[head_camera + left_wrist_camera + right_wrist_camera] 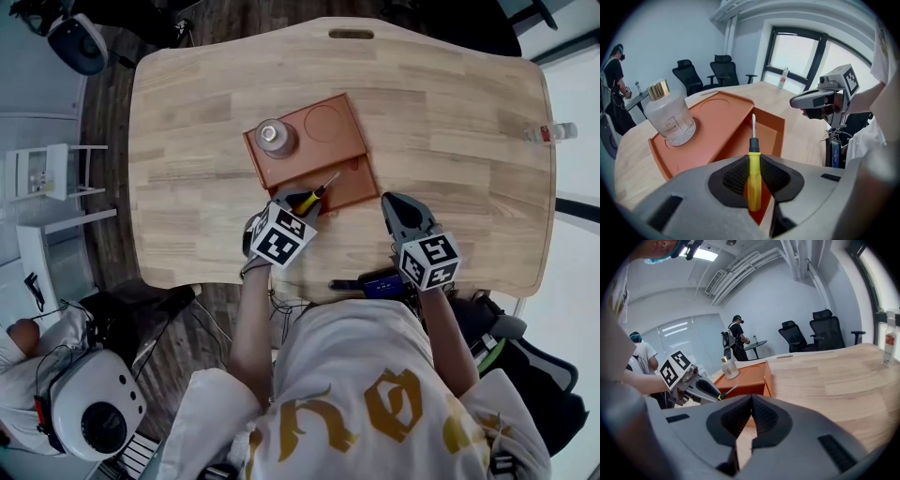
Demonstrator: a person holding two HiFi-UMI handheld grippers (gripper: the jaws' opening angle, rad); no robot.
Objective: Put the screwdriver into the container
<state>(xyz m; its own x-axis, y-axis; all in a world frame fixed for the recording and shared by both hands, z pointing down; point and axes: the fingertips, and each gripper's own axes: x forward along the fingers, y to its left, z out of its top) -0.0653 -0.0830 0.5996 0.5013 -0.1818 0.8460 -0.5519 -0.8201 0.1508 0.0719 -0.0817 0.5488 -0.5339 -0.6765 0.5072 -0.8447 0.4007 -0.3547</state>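
A yellow-handled screwdriver [753,161] is clamped between the jaws of my left gripper [289,204], its metal tip pointing out over the orange container [314,155]. The screwdriver [317,193] hangs above the container's near sunken compartment [761,133]. From the right gripper view the screwdriver [725,393] pokes out of the left gripper toward the container [749,379]. My right gripper [398,212] is shut with nothing in it, hovering over the bare table to the right of the container.
A glass bottle with a gold cap [275,137] stands in a round recess of the container. A clear plastic bottle [551,133] lies at the table's right edge. The wooden table [450,141] has office chairs [701,75] beyond it. A person [737,337] stands far off.
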